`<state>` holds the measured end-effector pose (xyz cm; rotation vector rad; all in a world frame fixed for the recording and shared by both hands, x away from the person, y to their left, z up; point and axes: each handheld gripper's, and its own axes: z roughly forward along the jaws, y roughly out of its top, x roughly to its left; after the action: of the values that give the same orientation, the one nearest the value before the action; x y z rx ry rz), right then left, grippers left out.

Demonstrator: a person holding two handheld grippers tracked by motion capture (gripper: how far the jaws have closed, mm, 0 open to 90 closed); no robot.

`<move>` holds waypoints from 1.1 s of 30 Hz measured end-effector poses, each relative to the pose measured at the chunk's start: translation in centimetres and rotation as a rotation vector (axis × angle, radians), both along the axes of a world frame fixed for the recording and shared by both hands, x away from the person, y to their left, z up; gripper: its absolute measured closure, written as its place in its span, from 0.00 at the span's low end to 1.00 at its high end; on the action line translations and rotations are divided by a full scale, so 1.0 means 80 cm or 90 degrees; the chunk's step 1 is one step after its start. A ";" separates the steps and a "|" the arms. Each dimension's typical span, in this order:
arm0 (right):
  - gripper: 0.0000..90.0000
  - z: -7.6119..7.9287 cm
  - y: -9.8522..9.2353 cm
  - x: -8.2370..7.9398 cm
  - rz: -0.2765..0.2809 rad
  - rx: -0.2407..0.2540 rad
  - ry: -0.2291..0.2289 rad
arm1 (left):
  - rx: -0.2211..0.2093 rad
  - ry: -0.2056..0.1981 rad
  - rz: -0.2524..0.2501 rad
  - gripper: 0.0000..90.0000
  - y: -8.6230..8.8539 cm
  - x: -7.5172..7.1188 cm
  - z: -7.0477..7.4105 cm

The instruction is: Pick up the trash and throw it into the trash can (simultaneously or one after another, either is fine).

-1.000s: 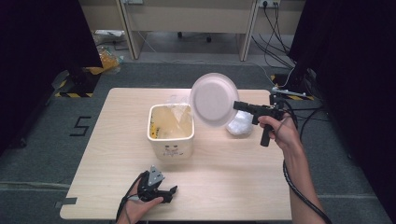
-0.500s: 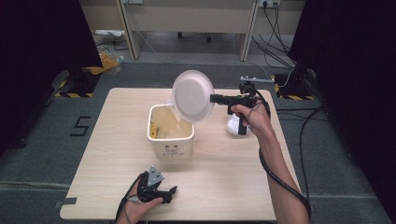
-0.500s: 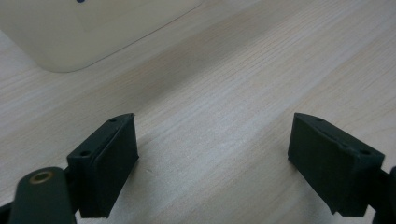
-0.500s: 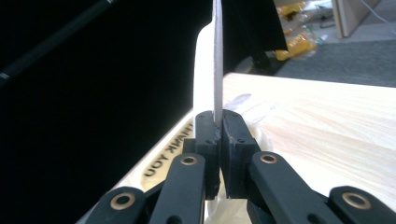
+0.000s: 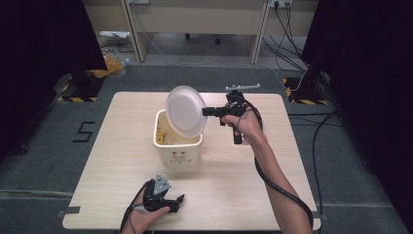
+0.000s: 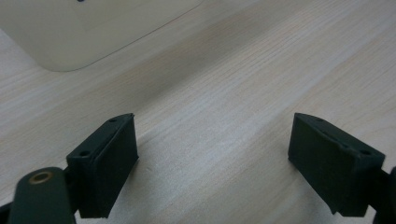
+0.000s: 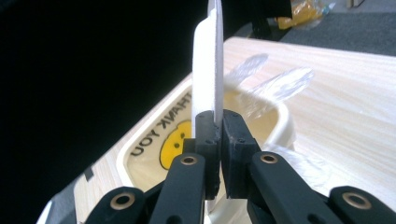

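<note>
White plate [image 5: 185, 111] held on edge above the cream bin [image 5: 178, 146], pinched at its rim by the right gripper [image 5: 207, 111].
Plate tilted, over the bin's open top; bin near the middle of the wooden table [image 5: 234, 180]. Left gripper [image 5: 176, 201] resting low at the table's near edge, jaws spread wide apart, nothing between them.

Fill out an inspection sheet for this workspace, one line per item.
Surface: wooden table, mostly bare.
Job's things: white plate held tilted on edge above the cream bin, which has a plastic liner.
Clutter: nothing seen on the table.
Grippers: right gripper shut on the plate's rim; left gripper open, resting on the table.
Cables: black cable trails along the right forearm.
Surroundings: grey floor, dark curtains, desks behind.
</note>
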<state>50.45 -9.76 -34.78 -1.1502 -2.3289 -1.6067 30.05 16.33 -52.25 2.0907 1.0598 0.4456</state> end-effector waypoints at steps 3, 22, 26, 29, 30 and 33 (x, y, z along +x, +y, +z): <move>0.96 -0.010 0.010 0.000 0.010 -0.016 0.012 | 0.000 -0.001 0.000 0.16 0.000 0.000 0.000; 0.96 -0.035 0.024 -0.009 0.051 -0.048 0.049 | -0.001 0.000 0.001 0.16 0.000 -0.001 0.000; 0.92 -0.037 0.027 -0.011 0.056 -0.049 0.048 | -0.001 0.000 0.001 0.16 0.000 -0.001 0.000; 0.87 -0.028 0.027 -0.013 0.053 -0.040 0.036 | -0.001 0.000 0.001 0.16 0.000 -0.001 0.000; 0.85 -0.019 0.025 -0.014 0.049 -0.037 0.019 | 0.000 -0.001 0.001 0.16 0.000 -0.001 0.000; 0.82 -0.008 0.018 -0.015 0.039 -0.028 0.007 | -0.002 -0.001 0.003 0.16 0.000 -0.001 0.000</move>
<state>49.28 -8.31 -35.46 -1.0824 -2.3799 -1.5316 30.00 16.32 -52.27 2.0847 1.0634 0.4479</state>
